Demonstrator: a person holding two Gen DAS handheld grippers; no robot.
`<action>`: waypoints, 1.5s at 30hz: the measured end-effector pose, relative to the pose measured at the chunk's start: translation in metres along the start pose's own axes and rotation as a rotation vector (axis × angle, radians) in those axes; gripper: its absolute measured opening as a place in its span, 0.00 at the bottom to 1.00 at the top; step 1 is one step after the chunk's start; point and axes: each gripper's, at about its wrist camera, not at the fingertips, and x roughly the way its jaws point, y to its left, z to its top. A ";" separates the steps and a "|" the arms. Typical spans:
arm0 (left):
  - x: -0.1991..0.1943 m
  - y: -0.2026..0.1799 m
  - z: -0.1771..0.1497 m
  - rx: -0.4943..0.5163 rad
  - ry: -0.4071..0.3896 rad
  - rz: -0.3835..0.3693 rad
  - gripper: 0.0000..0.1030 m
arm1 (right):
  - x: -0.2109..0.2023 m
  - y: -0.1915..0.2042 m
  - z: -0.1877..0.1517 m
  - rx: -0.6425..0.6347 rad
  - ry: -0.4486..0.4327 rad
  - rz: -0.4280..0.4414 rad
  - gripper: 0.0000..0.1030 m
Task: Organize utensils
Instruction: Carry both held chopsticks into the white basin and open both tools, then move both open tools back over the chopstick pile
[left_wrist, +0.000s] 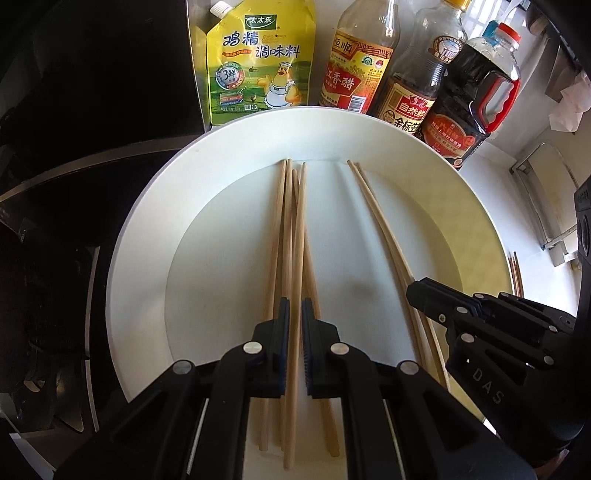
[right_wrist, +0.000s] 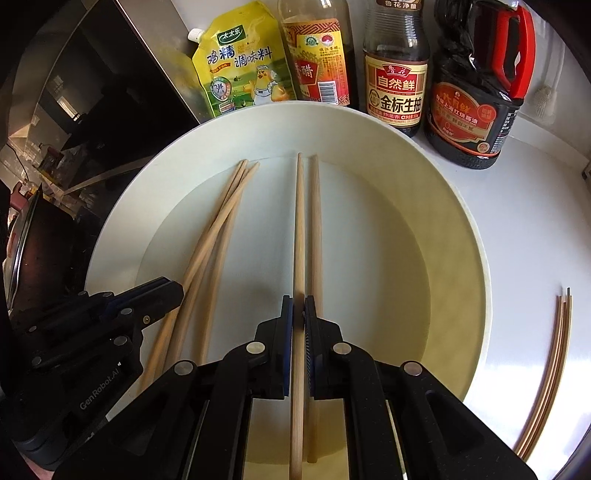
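On the white plate (left_wrist: 147, 236): left claw (left_wrist: 294, 314) pinching one chopstick (left_wrist: 297, 258) among a left bundle; right claw (right_wrist: 298, 310) pinching another chopstick (right_wrist: 299, 229). Right view alone shows thin brown sticks (right_wrist: 554, 369) on the bench (right_wrist: 535, 221), right.

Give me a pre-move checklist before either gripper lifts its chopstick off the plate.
1. Right gripper shut on one chopstick: ok.
2. Left gripper shut on its chopstick: cannot tell, a gap shows beside the stick.
3. Neighbouring stick outside the right jaws: ok.
4. Left bundle uncrossed: not ok, sticks overlap.
5. Grippers apart from each other: ok.
6. Bottles beyond the plate rim: ok.
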 end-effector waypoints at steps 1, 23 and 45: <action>0.000 0.000 0.000 -0.002 -0.002 0.000 0.13 | 0.000 0.000 0.000 -0.002 0.001 0.003 0.06; -0.042 0.004 -0.005 -0.012 -0.085 0.016 0.35 | -0.042 0.003 -0.014 -0.027 -0.088 -0.027 0.19; -0.091 -0.043 -0.039 0.024 -0.159 0.005 0.62 | -0.107 -0.030 -0.076 -0.011 -0.171 -0.079 0.42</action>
